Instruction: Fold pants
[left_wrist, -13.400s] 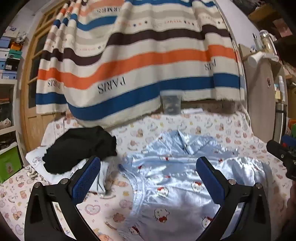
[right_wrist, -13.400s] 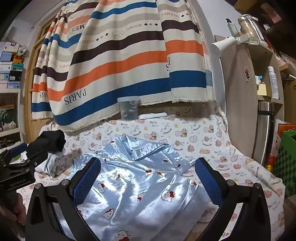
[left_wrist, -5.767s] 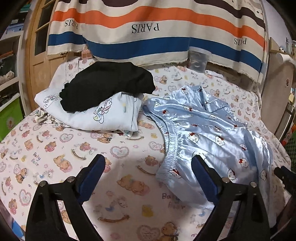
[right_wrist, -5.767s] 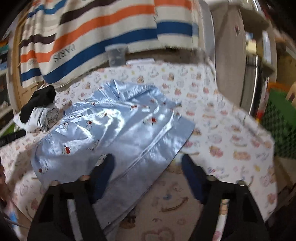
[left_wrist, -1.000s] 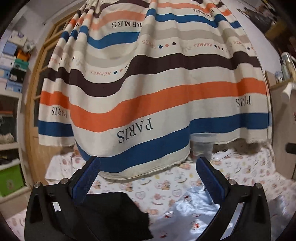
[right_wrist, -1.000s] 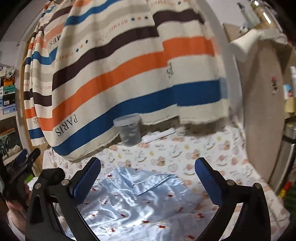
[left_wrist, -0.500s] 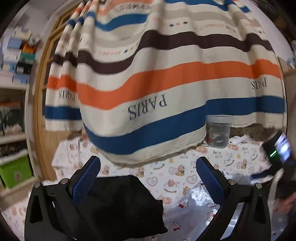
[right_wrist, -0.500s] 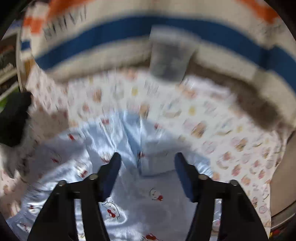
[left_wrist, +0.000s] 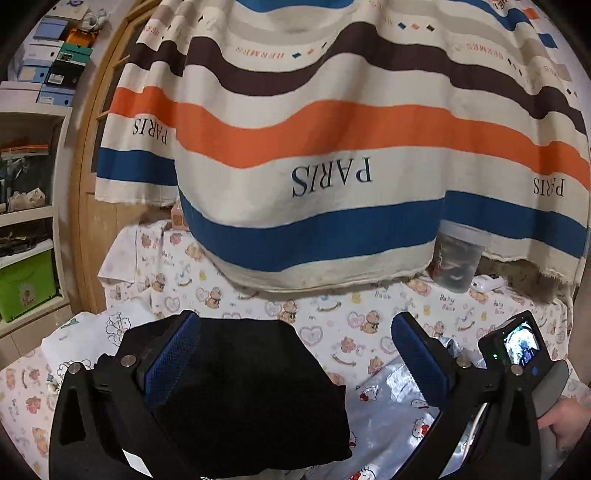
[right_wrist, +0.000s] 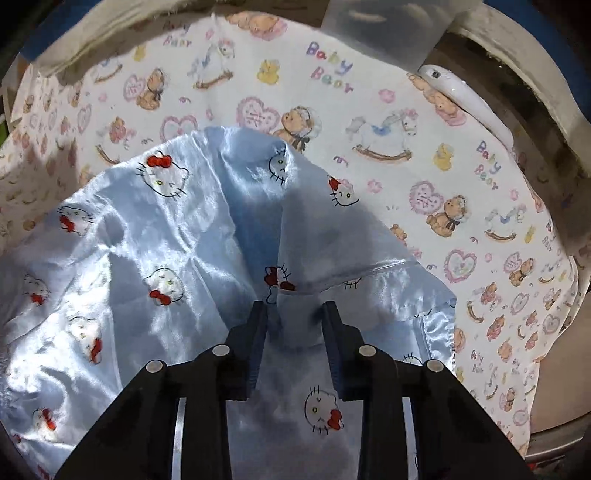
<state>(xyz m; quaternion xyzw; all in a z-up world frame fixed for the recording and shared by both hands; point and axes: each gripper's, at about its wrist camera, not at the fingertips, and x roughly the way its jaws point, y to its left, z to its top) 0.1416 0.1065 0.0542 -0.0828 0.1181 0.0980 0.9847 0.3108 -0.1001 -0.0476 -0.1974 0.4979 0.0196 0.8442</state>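
Note:
Light blue satin pants (right_wrist: 166, 240) with a cat print lie rumpled on the bear-print bed sheet (right_wrist: 424, 155). My right gripper (right_wrist: 293, 314) points steeply down at them, its jaws closing around a raised fold of the satin that sits between the pads. In the left wrist view the pants (left_wrist: 391, 406) show at the lower right, with the right gripper's camera body (left_wrist: 517, 350) and a hand (left_wrist: 565, 417) over them. My left gripper (left_wrist: 295, 321) hangs wide open above a folded black garment (left_wrist: 251, 387), holding nothing.
A striped blanket (left_wrist: 332, 147) hangs down the back of the bed. A plastic cup (left_wrist: 458, 258) and a white remote (right_wrist: 465, 99) rest at the sheet's far edge. White printed clothing (left_wrist: 92, 332) lies under the black garment. Shelves with a green box (left_wrist: 26, 284) stand at the left.
My right gripper has dropped from facing the blanket down onto the pants, and its jaws have narrowed around a fold. The left gripper has sunk slightly; the right hand has come into its view.

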